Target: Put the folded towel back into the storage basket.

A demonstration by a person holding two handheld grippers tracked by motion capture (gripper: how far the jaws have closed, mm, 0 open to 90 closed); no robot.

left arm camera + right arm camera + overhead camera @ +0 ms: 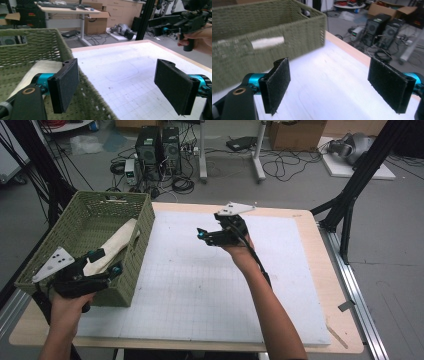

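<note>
green basket [262,37] motion-blurred in right gripper view, cream cloth [114,246] lower end hidden behind left gripper [106,263], basket's left part cut off by frame edge

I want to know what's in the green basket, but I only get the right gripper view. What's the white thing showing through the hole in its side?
Observer: A cream cloth, folded long, lying inside the basket.
Operator: Where's the other claw?
Observer: The left claw is at the basket's near right corner.
Operator: Is it holding the cloth?
Observer: No. Its jaws stand wide open, one over the basket, one over the white mat.
</note>
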